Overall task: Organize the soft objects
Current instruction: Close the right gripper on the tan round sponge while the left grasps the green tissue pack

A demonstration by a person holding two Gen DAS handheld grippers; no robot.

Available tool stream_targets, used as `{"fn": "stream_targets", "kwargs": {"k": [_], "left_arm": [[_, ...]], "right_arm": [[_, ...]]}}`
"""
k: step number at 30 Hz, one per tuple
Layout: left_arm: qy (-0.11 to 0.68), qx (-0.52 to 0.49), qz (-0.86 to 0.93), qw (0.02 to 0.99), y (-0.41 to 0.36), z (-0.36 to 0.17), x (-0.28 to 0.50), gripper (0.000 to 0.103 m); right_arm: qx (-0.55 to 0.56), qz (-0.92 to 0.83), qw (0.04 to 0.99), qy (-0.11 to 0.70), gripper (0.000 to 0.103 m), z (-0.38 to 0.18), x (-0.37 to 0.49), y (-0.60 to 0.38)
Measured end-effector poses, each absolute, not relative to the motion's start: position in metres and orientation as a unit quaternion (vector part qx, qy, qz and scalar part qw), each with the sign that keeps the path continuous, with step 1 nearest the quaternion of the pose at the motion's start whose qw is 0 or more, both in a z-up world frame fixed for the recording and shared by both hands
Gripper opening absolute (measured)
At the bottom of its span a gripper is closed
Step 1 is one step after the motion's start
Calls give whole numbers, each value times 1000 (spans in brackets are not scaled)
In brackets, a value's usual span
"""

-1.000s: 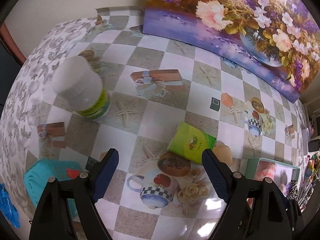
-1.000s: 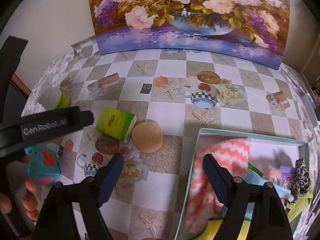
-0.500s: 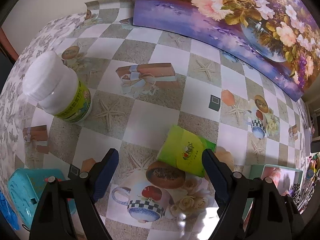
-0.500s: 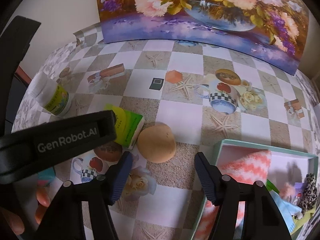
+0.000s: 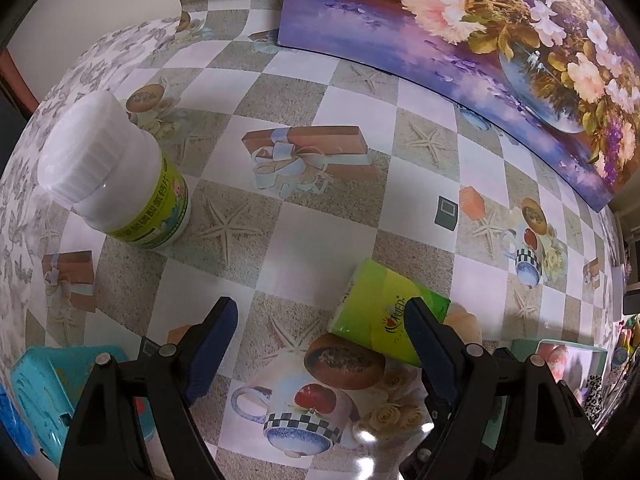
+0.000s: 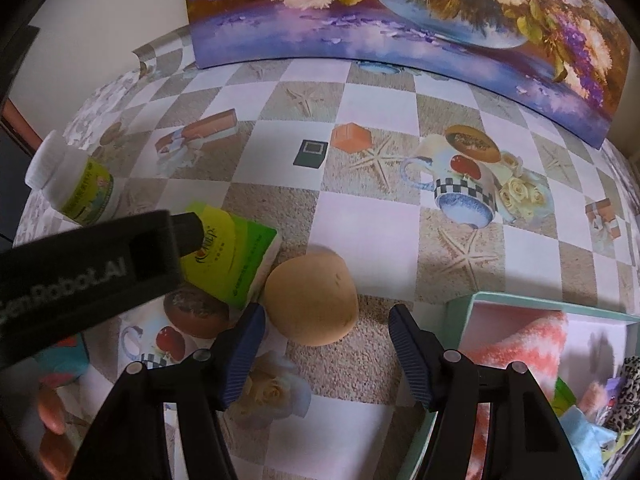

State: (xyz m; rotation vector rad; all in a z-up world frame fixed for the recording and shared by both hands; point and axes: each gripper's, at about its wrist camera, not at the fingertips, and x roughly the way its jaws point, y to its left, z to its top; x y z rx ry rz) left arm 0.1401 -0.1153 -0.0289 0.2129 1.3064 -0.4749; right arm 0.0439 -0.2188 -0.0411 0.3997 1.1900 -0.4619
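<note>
Right hand-held gripper [image 6: 326, 326] sits low centre of its frame, jaws wide, nothing gripped, with the tan bun-shaped squishy [image 6: 311, 298] just past the tips. Touching it on the left is the green tissue pack [image 6: 230, 252]. Lower right, the teal box [image 6: 460, 308] holds soft stuff (coral zigzag cloth on top). Left hand-held gripper [image 5: 320, 320] is also wide, on nothing. White bottle [image 5: 112, 172] stands upper left on the desk [image 5: 332, 216].
</note>
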Motion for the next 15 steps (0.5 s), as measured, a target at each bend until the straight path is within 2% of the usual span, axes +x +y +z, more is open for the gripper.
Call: {"fn": "stream_targets", "kwargs": {"k": [15], "left_arm": [[600,98,-215,764,-113,-30,144,86]], "right_arm": [[163,-236,784,551,67,-48,50,-216]]}}
